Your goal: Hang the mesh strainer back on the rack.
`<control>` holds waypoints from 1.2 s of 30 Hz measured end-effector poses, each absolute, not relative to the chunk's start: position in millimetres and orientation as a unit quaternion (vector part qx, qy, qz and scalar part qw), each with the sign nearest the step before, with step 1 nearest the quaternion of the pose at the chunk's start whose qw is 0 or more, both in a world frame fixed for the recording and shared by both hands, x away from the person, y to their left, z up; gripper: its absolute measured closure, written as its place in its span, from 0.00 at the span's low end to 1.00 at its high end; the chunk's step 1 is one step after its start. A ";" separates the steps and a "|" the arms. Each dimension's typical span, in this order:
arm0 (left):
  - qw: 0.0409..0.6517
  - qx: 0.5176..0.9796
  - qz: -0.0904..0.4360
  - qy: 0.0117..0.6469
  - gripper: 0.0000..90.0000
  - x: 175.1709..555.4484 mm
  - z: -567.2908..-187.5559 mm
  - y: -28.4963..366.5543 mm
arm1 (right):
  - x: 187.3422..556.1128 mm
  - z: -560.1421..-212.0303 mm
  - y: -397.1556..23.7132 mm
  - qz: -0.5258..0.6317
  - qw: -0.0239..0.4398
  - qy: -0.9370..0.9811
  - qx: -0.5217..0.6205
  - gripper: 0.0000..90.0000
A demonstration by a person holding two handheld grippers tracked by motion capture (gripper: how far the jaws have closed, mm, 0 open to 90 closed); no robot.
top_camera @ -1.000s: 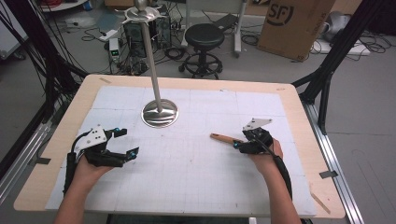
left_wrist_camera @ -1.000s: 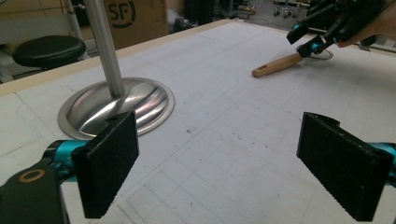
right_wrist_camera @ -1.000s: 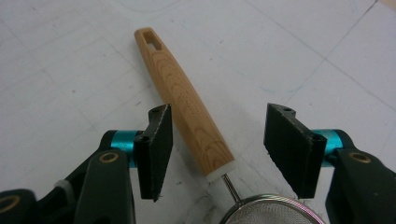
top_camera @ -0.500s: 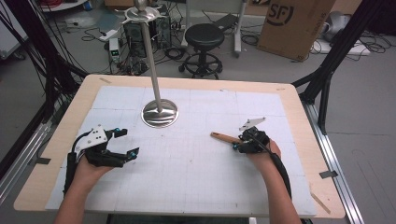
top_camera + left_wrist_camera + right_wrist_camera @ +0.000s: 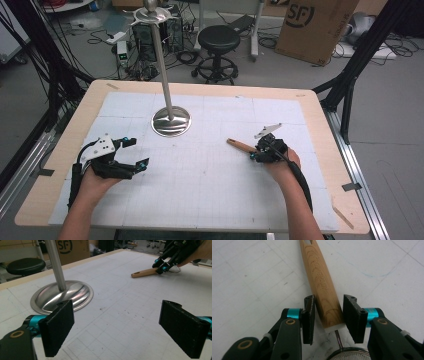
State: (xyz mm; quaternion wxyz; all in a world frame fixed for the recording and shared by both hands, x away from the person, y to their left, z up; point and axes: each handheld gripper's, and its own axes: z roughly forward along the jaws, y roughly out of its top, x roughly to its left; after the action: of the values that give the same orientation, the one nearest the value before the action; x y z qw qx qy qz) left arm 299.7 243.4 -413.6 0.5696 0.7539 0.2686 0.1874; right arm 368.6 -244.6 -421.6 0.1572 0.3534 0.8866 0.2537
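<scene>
Pale wooden desk w/ white gridded mat on top; tall polished steel stand w/ round dished base sits far-left of centre. Right of centre lies the tapered light-wood handle of a small wire-mesh strainer, flat on the mat. Long axis runs from near-right up to far-left; free end w/ hanging hole points twd the stand, mesh end sits under the right claw.

Right claw: straddles the handle's thick end by the white ferrule. In the right gripper view the handle runs straight away between the two black pads, tilted a bit left. Jaws have just been closing, now abt half open; thin gaps show both sides, so not yet pinching. Judgement: axis is roughly in line w/ the claw, so closing the rest of the way should catch it square; handle sits nearer the left pad, may nudge sideways.

Left claw: near-left, wide open, empty, well apart from the handle. Right hand is far nearer, so it's the one for the pick.
</scene>
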 end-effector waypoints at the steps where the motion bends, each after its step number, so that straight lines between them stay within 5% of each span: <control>1: 0.569 0.755 0.187 0.268 0.15 299.7 -413.5 243.7 | 369.0 -421.1 -243.5 0.248 0.157 0.889 0.351 0.66; 12: 0.570 0.754 0.187 0.268 0.15 299.7 -413.4 243.8 | 371.0 -420.2 -243.4 0.224 0.148 0.900 0.344 0.66; 20: 0.570 0.753 0.187 0.268 0.15 299.4 -412.9 244.4 | 380.0 -416.9 -239.3 0.202 0.130 0.904 0.354 0.75; 36: 0.568 0.755 0.187 0.267 0.15 299.7 -413.2 244.1 | 383.4 -414.1 -237.4 0.183 0.110 0.911 0.353 0.69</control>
State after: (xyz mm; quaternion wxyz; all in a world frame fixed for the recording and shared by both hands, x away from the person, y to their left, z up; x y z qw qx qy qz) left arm 299.7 244.1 -413.2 0.5684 0.7555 0.2673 0.1866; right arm 383.4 -237.4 -414.1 0.1099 0.3529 0.9111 0.1827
